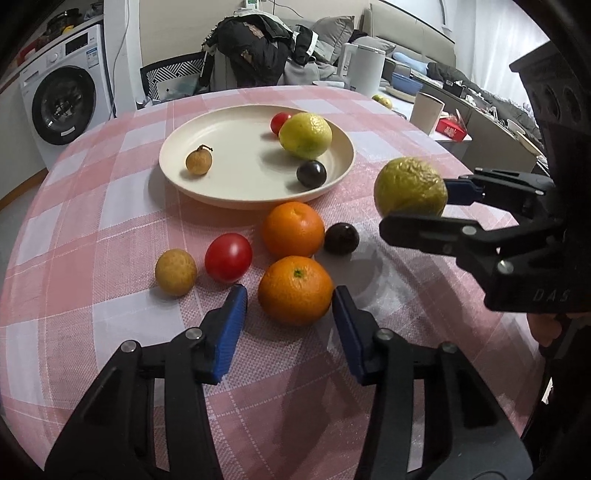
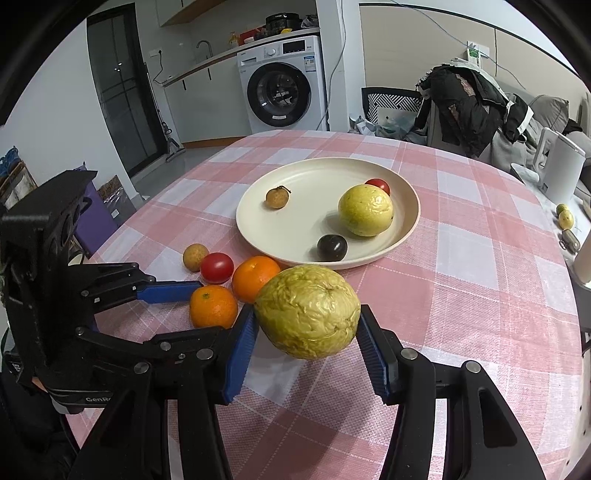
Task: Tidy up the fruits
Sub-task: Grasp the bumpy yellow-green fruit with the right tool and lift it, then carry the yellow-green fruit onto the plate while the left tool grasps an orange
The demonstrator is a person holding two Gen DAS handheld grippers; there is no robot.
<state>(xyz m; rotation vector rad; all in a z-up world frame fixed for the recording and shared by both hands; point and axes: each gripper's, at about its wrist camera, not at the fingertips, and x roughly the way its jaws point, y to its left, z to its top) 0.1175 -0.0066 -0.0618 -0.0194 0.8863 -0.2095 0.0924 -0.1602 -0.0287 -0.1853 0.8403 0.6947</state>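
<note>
Clamping right tongs [image 2: 306, 328] on wrinkled passion fruit [image 2: 307, 311], lifted clear for the near plate [image 2: 402, 236]; left tongs [image 1: 290, 301] straddling nearer mandarin [image 1: 295, 290] on the surface, apart, lining up a pick.

White washing machine [image 2: 282, 96], clothes-draped chair [image 2: 467, 107], grey sofa [image 1: 410, 31], white walls
</note>
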